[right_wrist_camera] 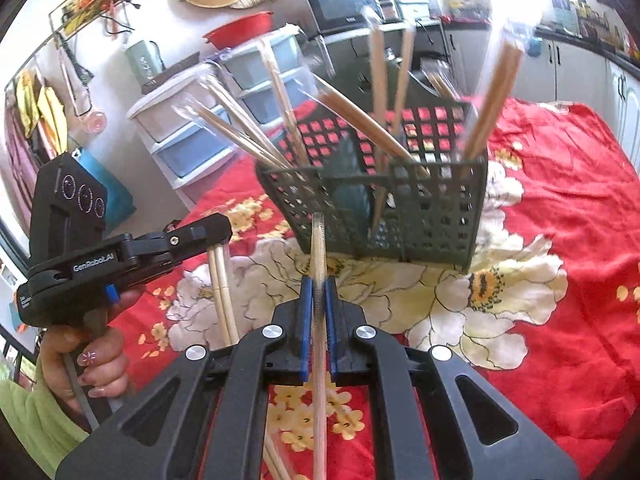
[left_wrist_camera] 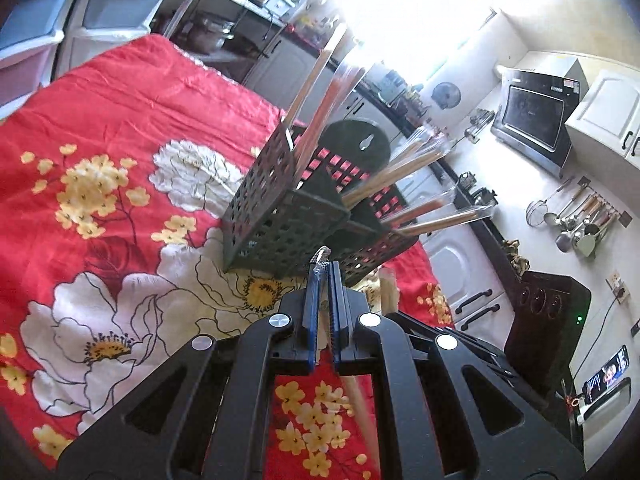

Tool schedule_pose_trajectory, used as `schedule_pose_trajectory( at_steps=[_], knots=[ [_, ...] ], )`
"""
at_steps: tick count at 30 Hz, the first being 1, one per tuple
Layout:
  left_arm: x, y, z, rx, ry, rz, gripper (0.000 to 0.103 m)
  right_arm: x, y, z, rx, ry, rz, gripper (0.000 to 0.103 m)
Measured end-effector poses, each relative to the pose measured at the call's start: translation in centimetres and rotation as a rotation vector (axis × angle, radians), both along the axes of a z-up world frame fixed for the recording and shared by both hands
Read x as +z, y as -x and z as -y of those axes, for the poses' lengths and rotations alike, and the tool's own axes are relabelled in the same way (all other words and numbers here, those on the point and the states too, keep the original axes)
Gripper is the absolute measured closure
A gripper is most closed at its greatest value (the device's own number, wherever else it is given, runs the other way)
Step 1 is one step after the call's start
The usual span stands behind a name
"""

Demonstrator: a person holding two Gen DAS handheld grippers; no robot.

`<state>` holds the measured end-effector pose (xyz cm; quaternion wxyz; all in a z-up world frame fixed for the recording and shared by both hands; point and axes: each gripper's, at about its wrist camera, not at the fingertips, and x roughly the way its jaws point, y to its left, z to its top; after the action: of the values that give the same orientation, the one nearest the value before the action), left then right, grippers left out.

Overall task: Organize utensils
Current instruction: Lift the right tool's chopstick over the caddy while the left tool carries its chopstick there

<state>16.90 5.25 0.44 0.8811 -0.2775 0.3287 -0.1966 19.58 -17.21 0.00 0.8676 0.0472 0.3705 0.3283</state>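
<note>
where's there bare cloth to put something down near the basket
Free: the floral cloth on the basket's far side in the left wrist view, and beside its right wall toward the cabinets in the right wrist view. Crowded: inside the basket, full of wrapped chopsticks.

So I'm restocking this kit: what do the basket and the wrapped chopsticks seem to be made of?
Basket: looks like moulded plastic, dark green and matte, with an even square-hole grid and thin divider walls. Chopsticks: probably bamboo or light wood, pale tan and unglossy. Their sleeves seem thin clear plastic film, glinting and crinkled at the tips.
</note>
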Motion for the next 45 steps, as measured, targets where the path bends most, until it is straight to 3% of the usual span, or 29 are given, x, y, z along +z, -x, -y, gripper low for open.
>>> schedule_pose_trajectory(
  at_steps=[14,45],
  knots=[
    [4.4,2.0,0.2,0.015,-0.037,0.136,0.101,4.6,3.1,-0.4,0.019,0.004,0.192,0.097],
    [14.3,1.3,2.6,0.015,-0.143,0.378,0.102,13.0,3.5,-1.0,-0.02,-0.087,0.436,0.097]
  ],
)
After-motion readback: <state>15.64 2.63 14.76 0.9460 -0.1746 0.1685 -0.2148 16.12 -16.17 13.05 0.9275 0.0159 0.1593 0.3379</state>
